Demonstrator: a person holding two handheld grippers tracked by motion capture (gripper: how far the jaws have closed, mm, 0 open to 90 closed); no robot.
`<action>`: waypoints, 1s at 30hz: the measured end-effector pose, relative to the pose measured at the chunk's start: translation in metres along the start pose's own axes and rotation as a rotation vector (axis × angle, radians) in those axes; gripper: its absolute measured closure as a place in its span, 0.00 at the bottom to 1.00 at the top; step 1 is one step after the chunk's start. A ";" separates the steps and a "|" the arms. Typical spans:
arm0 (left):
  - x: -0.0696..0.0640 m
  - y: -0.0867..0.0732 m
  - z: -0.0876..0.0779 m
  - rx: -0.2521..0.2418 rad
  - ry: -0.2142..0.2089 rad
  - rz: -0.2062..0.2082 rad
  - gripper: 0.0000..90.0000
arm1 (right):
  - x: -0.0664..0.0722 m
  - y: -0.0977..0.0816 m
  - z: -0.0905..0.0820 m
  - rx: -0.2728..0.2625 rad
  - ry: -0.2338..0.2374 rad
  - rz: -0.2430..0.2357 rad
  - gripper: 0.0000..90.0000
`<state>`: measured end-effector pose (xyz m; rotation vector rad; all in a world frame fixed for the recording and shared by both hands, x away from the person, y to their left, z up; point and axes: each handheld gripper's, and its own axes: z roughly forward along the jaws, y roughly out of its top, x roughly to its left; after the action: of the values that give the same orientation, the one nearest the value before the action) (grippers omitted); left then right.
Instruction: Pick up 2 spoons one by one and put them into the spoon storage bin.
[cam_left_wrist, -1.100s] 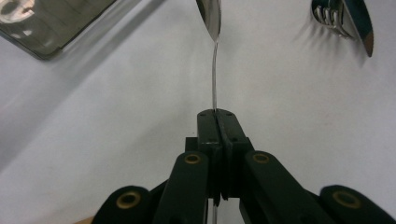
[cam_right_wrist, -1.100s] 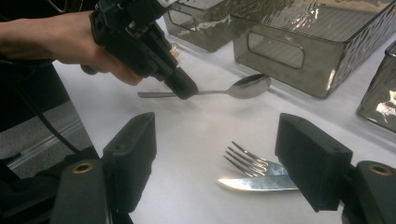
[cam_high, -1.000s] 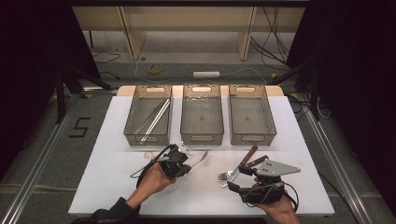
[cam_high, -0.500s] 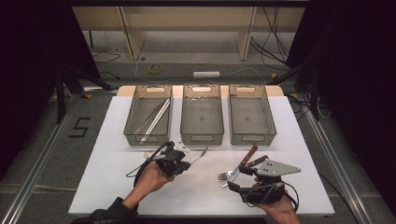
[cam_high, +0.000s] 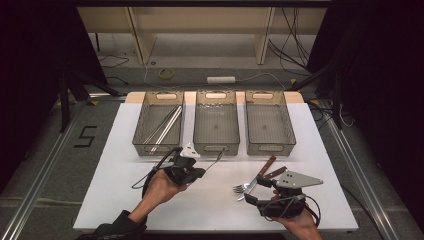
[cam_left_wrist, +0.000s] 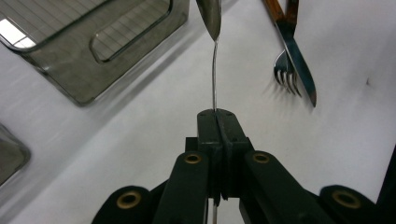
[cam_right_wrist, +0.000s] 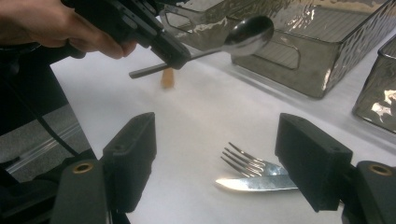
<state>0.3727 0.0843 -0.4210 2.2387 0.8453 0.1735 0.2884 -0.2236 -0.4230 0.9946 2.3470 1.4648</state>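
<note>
three trays sit upper centre; the left tray (cam_high: 157, 125) already holds long utensils. left claw (cam_left_wrist: 215, 116) pinches a spoon (cam_right_wrist: 247, 35) above the desk (cam_high: 125, 200); right claw (cam_right_wrist: 215, 154), wide, hovers over fork (cam_right_wrist: 247, 163) and knife (cam_right_wrist: 254, 183), unsorted.

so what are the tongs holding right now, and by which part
The left tongs are shut on the spoon, gripping its thin handle partway along, bowl pointing away. The right tongs stand open and hold nothing.
</note>
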 end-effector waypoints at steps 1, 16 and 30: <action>0.001 0.001 -0.001 -0.005 -0.004 0.001 0.99 | 0.000 0.000 0.000 0.000 0.000 0.001 0.33; 0.028 0.040 -0.017 -0.115 0.037 -0.055 0.99 | -0.002 0.000 0.001 -0.003 0.000 0.006 0.33; 0.051 0.079 -0.007 -0.181 0.049 -0.117 0.99 | -0.003 -0.001 0.001 -0.003 0.003 0.009 0.34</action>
<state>0.4505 0.0787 -0.3683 2.0185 0.9453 0.2403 0.2906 -0.2249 -0.4247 1.0047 2.3445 1.4736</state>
